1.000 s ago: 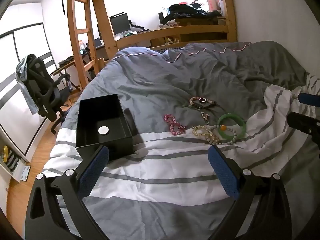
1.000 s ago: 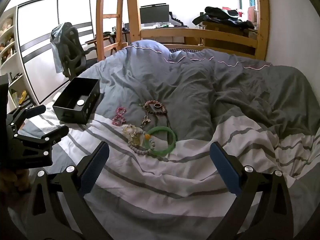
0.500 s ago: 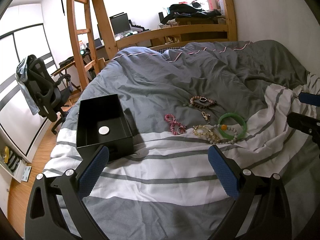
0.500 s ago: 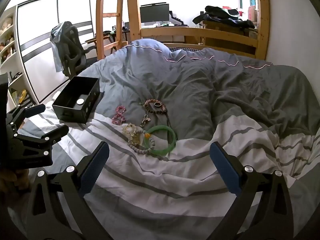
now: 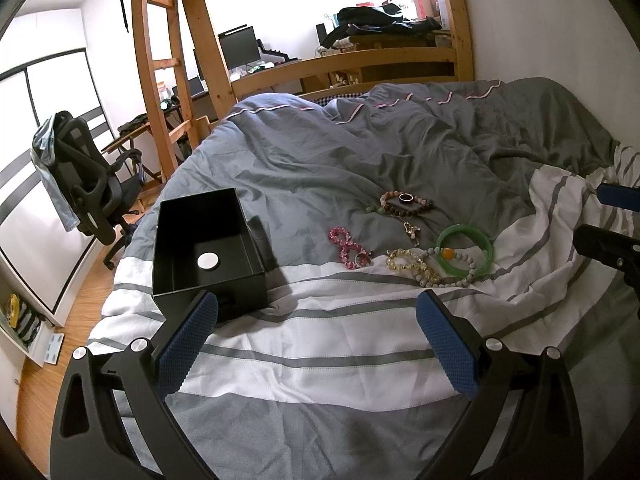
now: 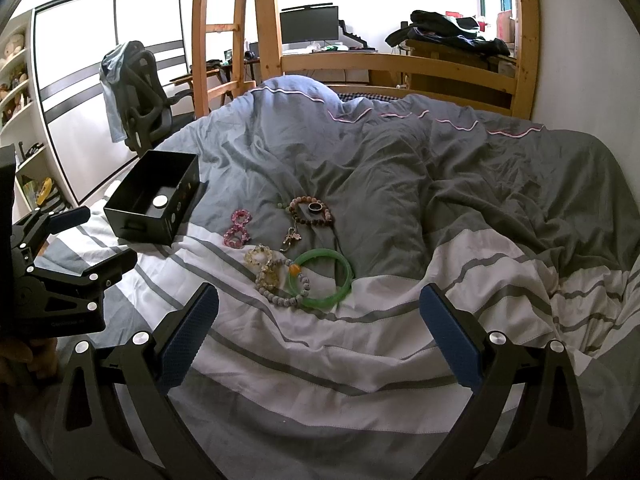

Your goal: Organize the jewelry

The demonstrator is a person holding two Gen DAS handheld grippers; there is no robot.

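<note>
Black box point(image 5: 208, 240), white disc point(image 5: 208, 261) inside

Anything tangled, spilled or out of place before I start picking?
Yes: the grey beaded strand lies across the green jade-like bangle and against the yellow crystal bracelet, so they may lift together. The open black box sits upright.

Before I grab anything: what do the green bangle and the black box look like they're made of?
Green bangle: looks like jade or glass, since it is a smooth, glossy, slightly translucent solid ring. Black box: matte, thin straight walls, probably rigid card or plastic; I can't tell which.
</note>
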